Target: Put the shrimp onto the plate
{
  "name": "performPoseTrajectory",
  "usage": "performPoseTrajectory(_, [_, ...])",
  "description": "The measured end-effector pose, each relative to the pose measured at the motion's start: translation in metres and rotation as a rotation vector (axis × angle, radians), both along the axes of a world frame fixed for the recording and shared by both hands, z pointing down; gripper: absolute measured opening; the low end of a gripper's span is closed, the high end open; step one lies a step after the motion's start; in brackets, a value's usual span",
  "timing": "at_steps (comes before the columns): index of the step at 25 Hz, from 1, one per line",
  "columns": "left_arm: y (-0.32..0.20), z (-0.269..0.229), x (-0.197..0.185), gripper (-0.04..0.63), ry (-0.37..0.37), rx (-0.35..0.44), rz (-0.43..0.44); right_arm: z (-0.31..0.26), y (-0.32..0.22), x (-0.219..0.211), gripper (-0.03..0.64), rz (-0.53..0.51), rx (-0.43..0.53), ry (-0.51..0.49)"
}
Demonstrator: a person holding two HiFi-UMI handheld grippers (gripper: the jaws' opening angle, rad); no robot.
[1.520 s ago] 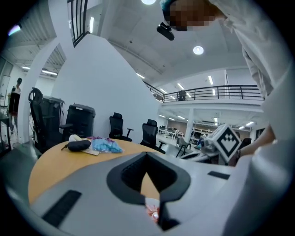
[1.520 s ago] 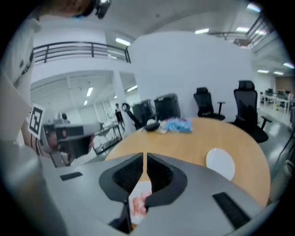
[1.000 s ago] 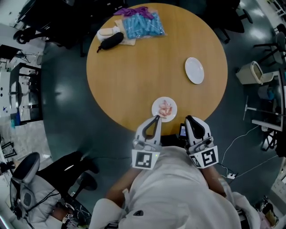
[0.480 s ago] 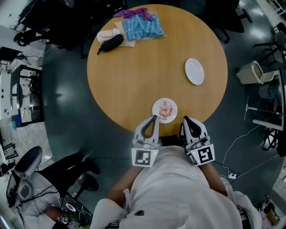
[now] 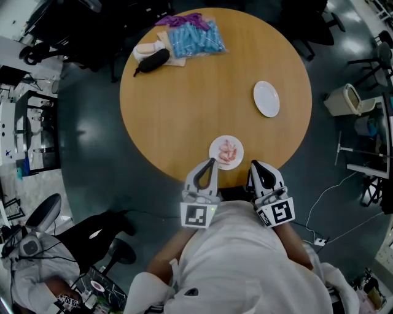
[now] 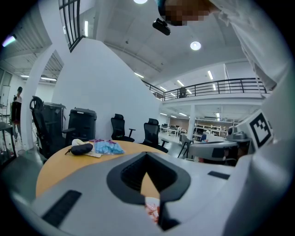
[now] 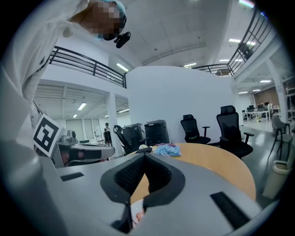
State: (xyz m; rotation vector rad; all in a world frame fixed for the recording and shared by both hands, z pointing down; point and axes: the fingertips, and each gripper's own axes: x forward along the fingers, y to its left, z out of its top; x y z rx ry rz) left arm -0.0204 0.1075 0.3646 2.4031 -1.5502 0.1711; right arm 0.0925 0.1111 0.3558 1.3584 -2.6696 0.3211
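Several pink shrimp (image 5: 228, 150) lie on a small white plate (image 5: 214, 147) at the near edge of the round wooden table (image 5: 184, 110). An empty white plate (image 5: 266, 98) sits farther off to the right. My left gripper (image 5: 213, 161) is shut and empty, its tips just short of the shrimp plate's near left rim. My right gripper (image 5: 253, 164) is also shut and empty, at the table's edge just right of that plate. In the left gripper view (image 6: 146, 156) and the right gripper view (image 7: 145, 156), the shrimp (image 6: 152, 209) and the plate (image 7: 136, 214) show through the gap under the closed jaws.
At the table's far side lie a blue bag (image 5: 196, 37), a black pouch (image 5: 151, 58) and a purple item (image 5: 184, 18). A bin (image 5: 345, 100) stands on the floor to the right, with cables (image 5: 334, 196) near it. A person (image 5: 37, 282) sits at the lower left.
My right gripper has closed its jaws and drawn slightly left toward the table edge. The left gripper has hardly moved. The seated person at lower left has shifted.
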Motion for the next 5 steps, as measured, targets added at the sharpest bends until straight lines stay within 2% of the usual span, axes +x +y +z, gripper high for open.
performPoseTrajectory(5, [0.0035, -0.0006, -0.0007, 0.008, 0.006, -0.007, -0.004, -0.001, 0.0037, -0.0017, 0.017, -0.009, -0.002, 0.003])
